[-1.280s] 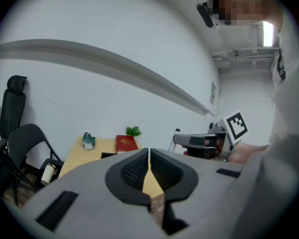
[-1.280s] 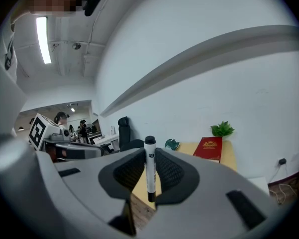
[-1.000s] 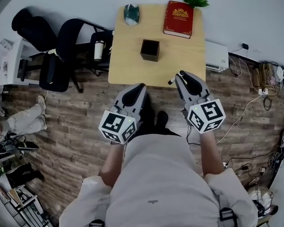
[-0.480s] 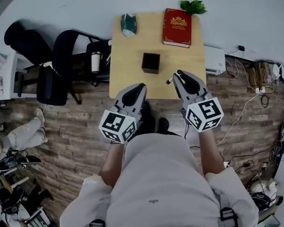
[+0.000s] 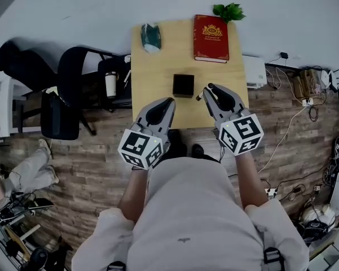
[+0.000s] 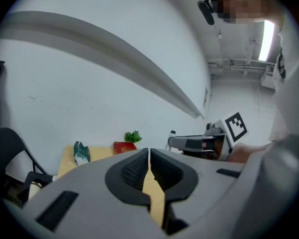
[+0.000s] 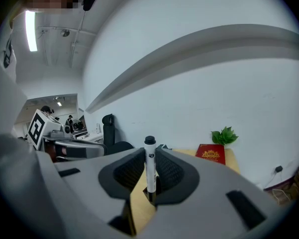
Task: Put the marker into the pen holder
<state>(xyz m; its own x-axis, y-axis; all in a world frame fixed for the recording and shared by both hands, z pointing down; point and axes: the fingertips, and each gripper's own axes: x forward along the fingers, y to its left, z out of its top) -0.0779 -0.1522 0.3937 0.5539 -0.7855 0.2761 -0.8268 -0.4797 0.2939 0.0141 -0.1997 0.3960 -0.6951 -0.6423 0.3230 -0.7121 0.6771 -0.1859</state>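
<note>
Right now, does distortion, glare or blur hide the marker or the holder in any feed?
Head view: fisheye bends the edges, holder sharp at centre. Right gripper view: marker crisp in the right claw; strip light glares upper left. Left gripper view: shut left claw sharp, light blown out upper right.

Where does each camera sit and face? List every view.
Head view: on the head, steeply down at the table; torso, arms, left hand-held gripper and right hand-held gripper show.
Left gripper view: on the left one, facing the wall beyond the table; shut jaws show.
Right gripper view: likewise; jaws clamp the marker.
All three share the book.
</note>
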